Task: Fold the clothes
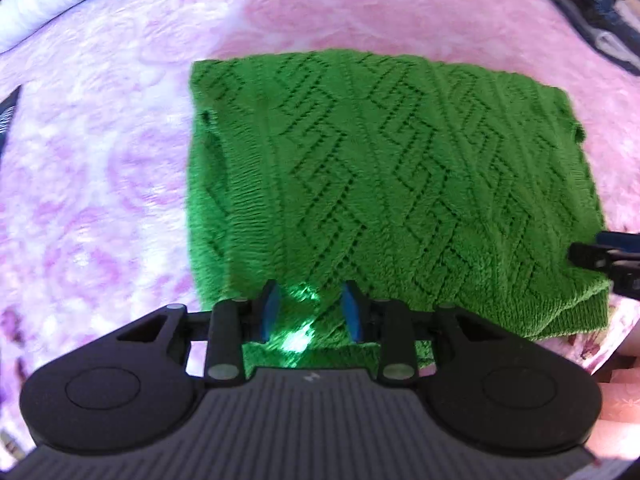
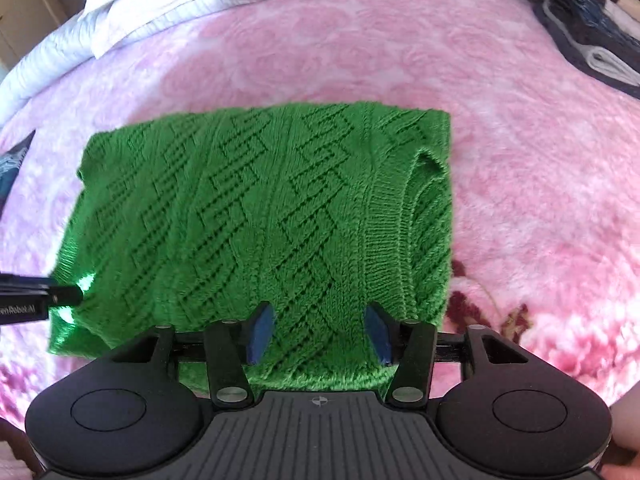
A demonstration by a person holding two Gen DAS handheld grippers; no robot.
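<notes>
A green knitted sweater (image 1: 380, 184) with a zigzag lace pattern lies folded into a rectangle on the pink floral blanket (image 1: 100, 180). My left gripper (image 1: 311, 296) hovers open over the sweater's near edge, its blue pads apart with fabric below them. In the right wrist view, the same sweater (image 2: 260, 220) shows its ribbed collar at the right. My right gripper (image 2: 320, 314) stands open over the near edge beside that collar. The left gripper's tip (image 2: 60, 296) shows at the sweater's left corner, and the right gripper (image 1: 600, 258) pokes in at the right edge.
A white duvet (image 2: 160, 4) is bunched along the far side of the bed. A stack of folded dark and white clothes (image 2: 592, 40) sits at the far right. A dark object (image 2: 16, 160) lies at the left edge. Pink blanket (image 2: 540, 180) surrounds the sweater.
</notes>
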